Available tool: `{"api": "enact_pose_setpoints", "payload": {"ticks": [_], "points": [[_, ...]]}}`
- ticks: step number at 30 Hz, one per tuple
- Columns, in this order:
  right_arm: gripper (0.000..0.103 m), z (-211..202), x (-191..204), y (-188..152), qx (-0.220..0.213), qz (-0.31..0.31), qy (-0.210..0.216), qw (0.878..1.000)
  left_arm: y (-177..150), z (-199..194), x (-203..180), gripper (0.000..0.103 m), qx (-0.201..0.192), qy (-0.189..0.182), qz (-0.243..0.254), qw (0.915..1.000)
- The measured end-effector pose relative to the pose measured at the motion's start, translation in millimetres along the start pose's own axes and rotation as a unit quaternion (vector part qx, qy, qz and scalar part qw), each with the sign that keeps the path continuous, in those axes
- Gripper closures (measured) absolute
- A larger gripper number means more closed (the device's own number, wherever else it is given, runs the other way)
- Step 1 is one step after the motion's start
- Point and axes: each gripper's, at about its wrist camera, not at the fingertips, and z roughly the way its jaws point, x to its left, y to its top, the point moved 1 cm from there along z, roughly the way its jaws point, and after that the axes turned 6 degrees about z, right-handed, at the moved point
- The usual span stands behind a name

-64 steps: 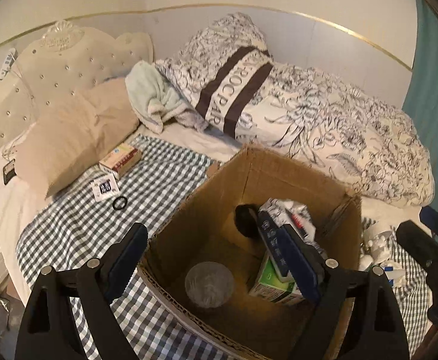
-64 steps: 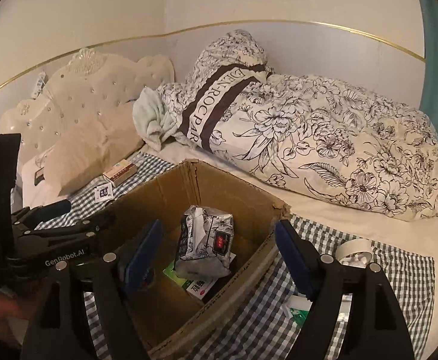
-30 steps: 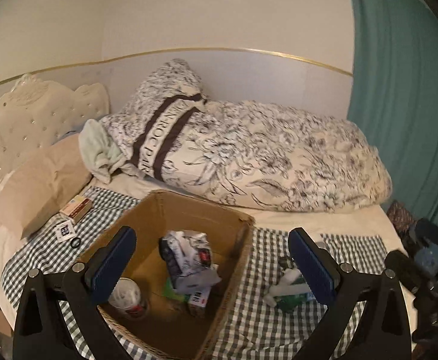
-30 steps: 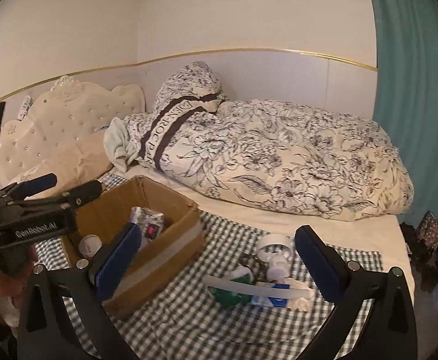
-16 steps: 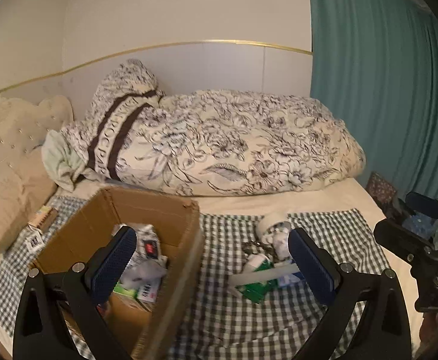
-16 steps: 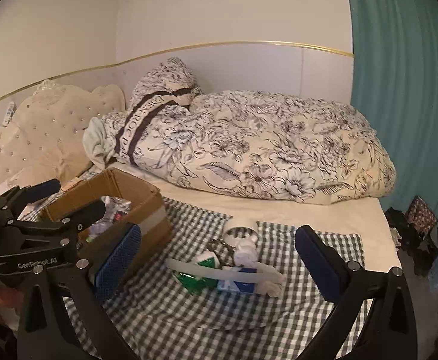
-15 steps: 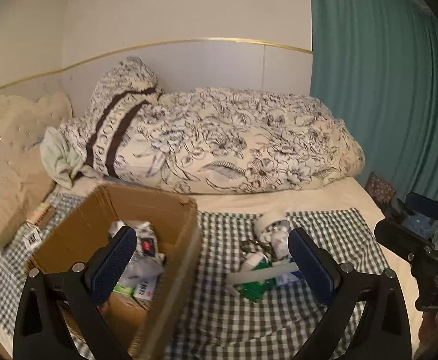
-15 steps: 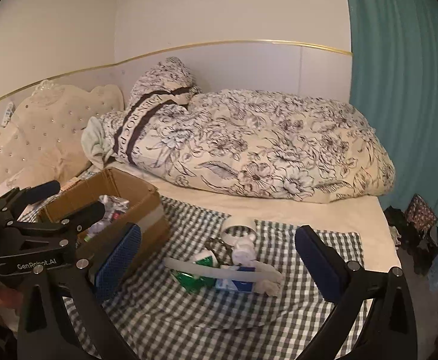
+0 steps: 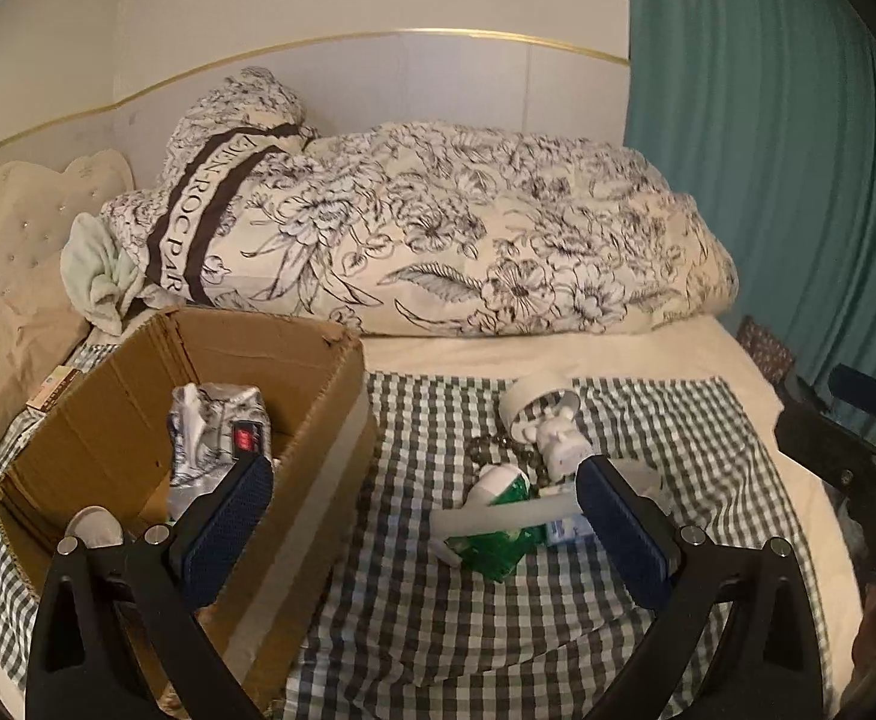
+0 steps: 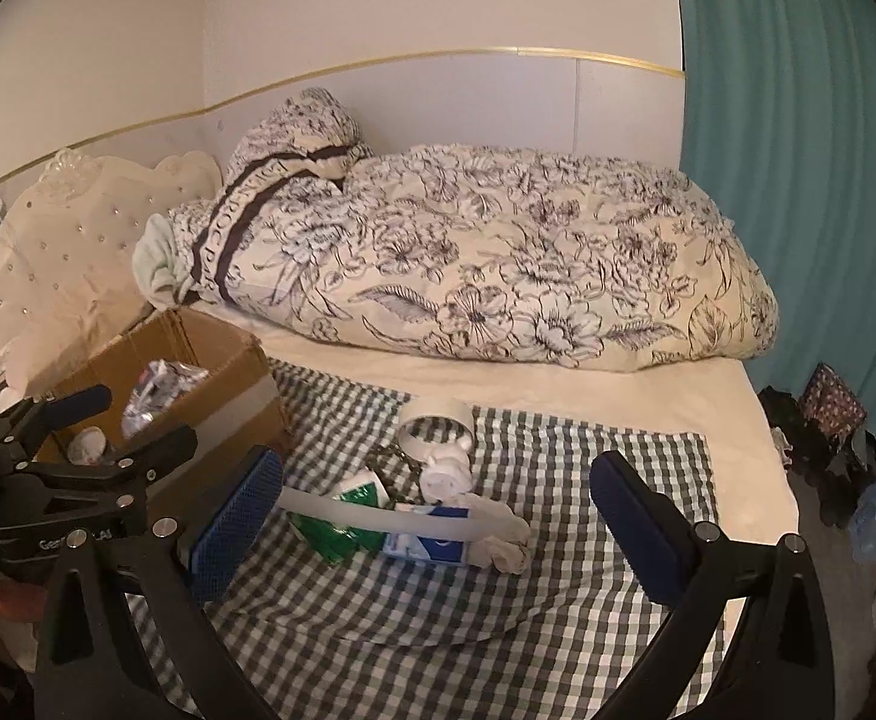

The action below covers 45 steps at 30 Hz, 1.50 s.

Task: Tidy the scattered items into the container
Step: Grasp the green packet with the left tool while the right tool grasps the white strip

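Note:
An open cardboard box (image 9: 318,420) (image 10: 228,372) sits on the checked blanket, holding a crumpled silver packet (image 9: 216,432) and a small white jar (image 9: 93,528). To its right lies a pile: a white tape roll (image 9: 525,399) (image 10: 435,420), a white bottle (image 9: 561,447) (image 10: 447,474), a green packet (image 9: 498,540) (image 10: 342,516), a long white strip (image 9: 510,516) (image 10: 378,519), a blue and white box (image 10: 432,543) and a pale cloth (image 10: 507,546). My left gripper (image 9: 426,528) is open, between box and pile. My right gripper (image 10: 438,528) is open above the pile.
A floral duvet (image 9: 438,252) (image 10: 498,276) fills the back of the bed. Beige pillows (image 9: 12,324) and a small carton (image 9: 54,387) lie left of the box. A teal curtain (image 9: 768,150) hangs at the right, with bags on the floor (image 10: 828,420).
Both grippers have swung right, away from over the box, and now face the pile on the blanket. Both stayed open and empty.

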Motion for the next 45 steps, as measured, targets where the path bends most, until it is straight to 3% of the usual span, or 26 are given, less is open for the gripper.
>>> {"api": "enact_pose_setpoints", "payload": {"ticks": [9, 16, 23, 27, 33, 37, 43, 45], "points": [[0.001, 50.5, -12.9, -32.1, 0.052, -0.023, 0.028, 0.998, -20.7, 28.7, -10.8, 0.000, 0.034, -0.012, 0.019, 0.9992], [0.017, 91.7, -15.7, -51.6, 0.104, -0.041, 0.056, 0.992, -31.5, 52.4, -14.0, 0.000, 0.055, -0.017, 0.017, 0.9982], [0.028, 127.0, -2.2, -63.9, 0.132, -0.109, 0.067, 0.983, -42.9, 70.3, -19.6, 0.000, 0.085, -0.013, 0.029, 0.9959], [0.034, 149.3, 9.3, -69.4, 0.151, -0.152, 0.061, 0.975, -44.6, 75.4, -17.0, 0.000, 0.090, -0.012, 0.023, 0.9956], [0.035, 174.7, 12.8, -77.1, 0.174, -0.157, 0.045, 0.971, -45.3, 81.2, -17.1, 0.000, 0.095, -0.019, 0.022, 0.9951], [0.061, 182.4, 10.6, -80.2, 0.179, -0.159, 0.013, 0.971, -46.9, 86.7, -17.5, 0.000, 0.097, -0.022, 0.017, 0.9948], [0.091, 184.9, 0.2, -73.7, 0.184, -0.122, -0.004, 0.975, -50.5, 99.1, -20.2, 0.000, 0.103, -0.030, 0.014, 0.9941], [0.096, 183.4, -1.9, -70.9, 0.183, -0.108, 0.000, 0.977, -52.6, 104.0, -21.4, 0.000, 0.106, -0.033, 0.013, 0.9937]]}}
